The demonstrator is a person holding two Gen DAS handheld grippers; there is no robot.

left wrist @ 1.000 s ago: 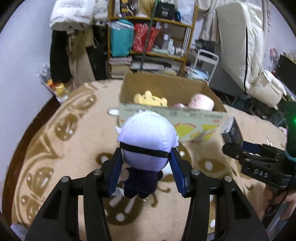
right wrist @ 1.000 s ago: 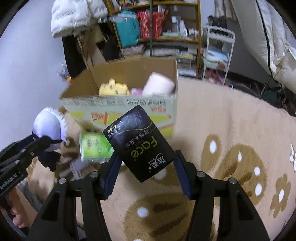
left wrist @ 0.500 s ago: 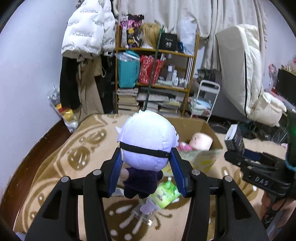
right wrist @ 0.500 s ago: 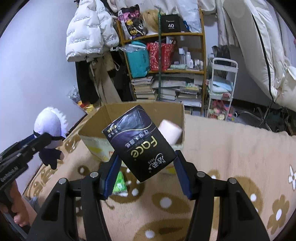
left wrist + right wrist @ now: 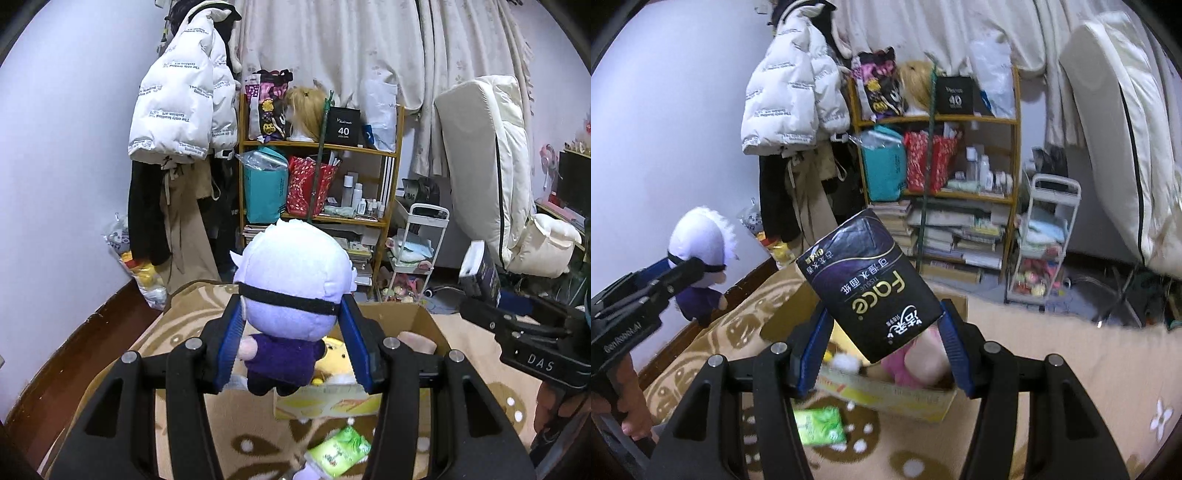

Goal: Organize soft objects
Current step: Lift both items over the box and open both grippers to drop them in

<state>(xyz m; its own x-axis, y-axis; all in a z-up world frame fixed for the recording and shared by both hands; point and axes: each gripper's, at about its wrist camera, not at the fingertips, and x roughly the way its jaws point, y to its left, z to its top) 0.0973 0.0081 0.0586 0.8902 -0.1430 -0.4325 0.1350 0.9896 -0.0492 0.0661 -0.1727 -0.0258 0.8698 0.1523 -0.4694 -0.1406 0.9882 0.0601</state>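
Observation:
My left gripper (image 5: 293,345) is shut on a plush doll (image 5: 293,291) with white hair, a black blindfold and a purple body, held in the air. In the right wrist view that doll (image 5: 698,254) shows at the left. My right gripper (image 5: 882,347) is shut on a dark tissue pack (image 5: 871,284), tilted, also aloft; its end shows in the left wrist view (image 5: 480,271). Below both lies an open cardboard box (image 5: 424,319) (image 5: 923,402) with a yellow plush (image 5: 332,360) and a pink plush (image 5: 916,360) inside.
A green tissue pack (image 5: 340,450) (image 5: 818,426) lies on the patterned carpet (image 5: 1052,354) in front of the box. Behind stand a wooden shelf (image 5: 321,184), a white cart (image 5: 417,251), hanging coats (image 5: 181,110) and a leaning mattress (image 5: 484,166). A hand (image 5: 631,406) holds the left gripper.
Both grippers have risen and tipped up with their loads; the box has slid down the views and the shelf and curtains have come into sight. Neither grip has changed.

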